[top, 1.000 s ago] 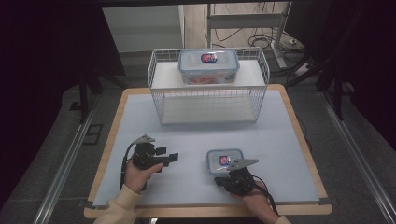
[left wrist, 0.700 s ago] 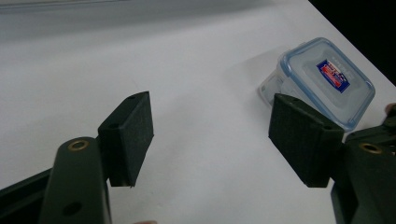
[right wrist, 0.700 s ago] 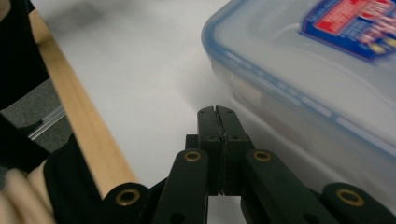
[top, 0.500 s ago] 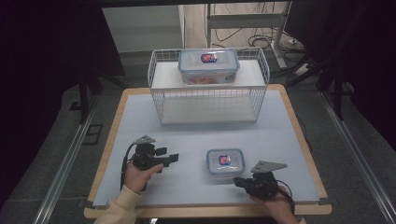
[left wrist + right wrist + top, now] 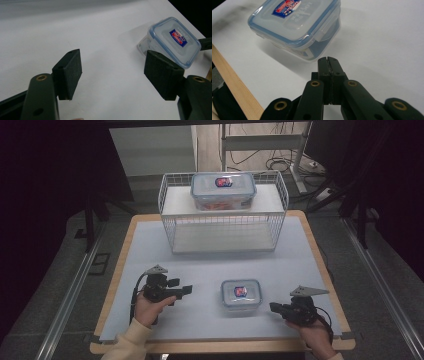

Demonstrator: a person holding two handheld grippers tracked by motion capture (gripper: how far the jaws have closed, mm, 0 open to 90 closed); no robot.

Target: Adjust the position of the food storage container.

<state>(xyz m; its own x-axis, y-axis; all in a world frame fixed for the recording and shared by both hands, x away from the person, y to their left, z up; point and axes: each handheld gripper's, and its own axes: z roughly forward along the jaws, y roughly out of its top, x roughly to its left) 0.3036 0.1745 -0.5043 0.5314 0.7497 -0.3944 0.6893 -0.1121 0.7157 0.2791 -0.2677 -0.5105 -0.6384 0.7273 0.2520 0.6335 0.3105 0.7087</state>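
Observation:
A small clear box with a blue-rimmed lid and a red-and-blue label sits on the white table mat near the front. In the right gripper view the same small box lies just ahead of the tips, apart from them. My right gripper is to its right, shut with nothing between the jaws, pointing left at it. My left gripper rests to the left of the box, open and empty, pointing right. In the left gripper view the small box stands beyond the right jaw. A larger lidded box sits on top of the wire rack.
The wire rack stands at the back middle of the table, with an open lower shelf. The wooden table edge runs along the front, close to both hands. Bare mat lies between the rack and the grippers.
My right gripper has drawn away from the small box to the right, leaving the box on the mat. The left gripper has stayed put.

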